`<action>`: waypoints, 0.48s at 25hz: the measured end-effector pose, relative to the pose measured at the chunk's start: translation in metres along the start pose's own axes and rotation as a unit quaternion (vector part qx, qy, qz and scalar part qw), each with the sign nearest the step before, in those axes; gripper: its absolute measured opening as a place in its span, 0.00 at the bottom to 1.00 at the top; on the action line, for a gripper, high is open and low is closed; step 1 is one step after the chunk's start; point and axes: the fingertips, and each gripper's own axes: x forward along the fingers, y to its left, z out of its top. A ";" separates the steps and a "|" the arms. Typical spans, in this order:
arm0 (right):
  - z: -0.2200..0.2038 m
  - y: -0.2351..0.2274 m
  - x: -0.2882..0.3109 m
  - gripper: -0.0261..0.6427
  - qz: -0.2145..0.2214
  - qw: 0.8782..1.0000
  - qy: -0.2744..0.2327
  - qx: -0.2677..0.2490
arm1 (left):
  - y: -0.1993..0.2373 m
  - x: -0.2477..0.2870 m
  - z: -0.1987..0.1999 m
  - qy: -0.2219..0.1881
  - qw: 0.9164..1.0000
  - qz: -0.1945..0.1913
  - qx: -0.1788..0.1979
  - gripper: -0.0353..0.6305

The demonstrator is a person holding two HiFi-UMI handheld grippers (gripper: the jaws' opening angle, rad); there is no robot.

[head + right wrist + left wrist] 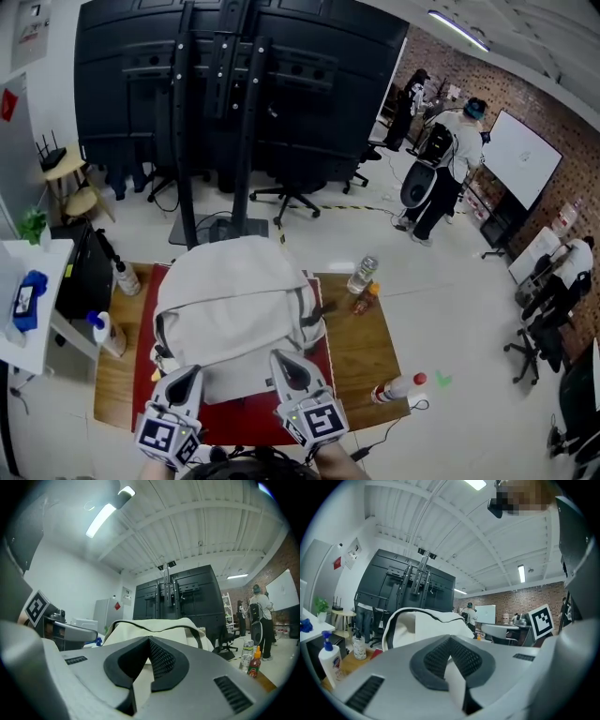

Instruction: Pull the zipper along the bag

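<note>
Head view: bag [239, 309] on wooden table [361, 349]

bag [239, 309]: matt cloth | table [361, 347]: wood (smooth, grained)

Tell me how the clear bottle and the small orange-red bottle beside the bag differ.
The clear bottle is see-through; the orange-red bottle is opaque and coloured. The clear bottle is taller and wider than the orange-red bottle. Both stand upright, close together, on the wooden table, right of the white bag.
</note>
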 end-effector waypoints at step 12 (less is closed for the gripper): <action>-0.011 0.004 0.003 0.07 0.002 1.000 0.013 -0.007 | 0.002 0.003 -0.001 -0.002 1.000 -0.002 0.003 0.09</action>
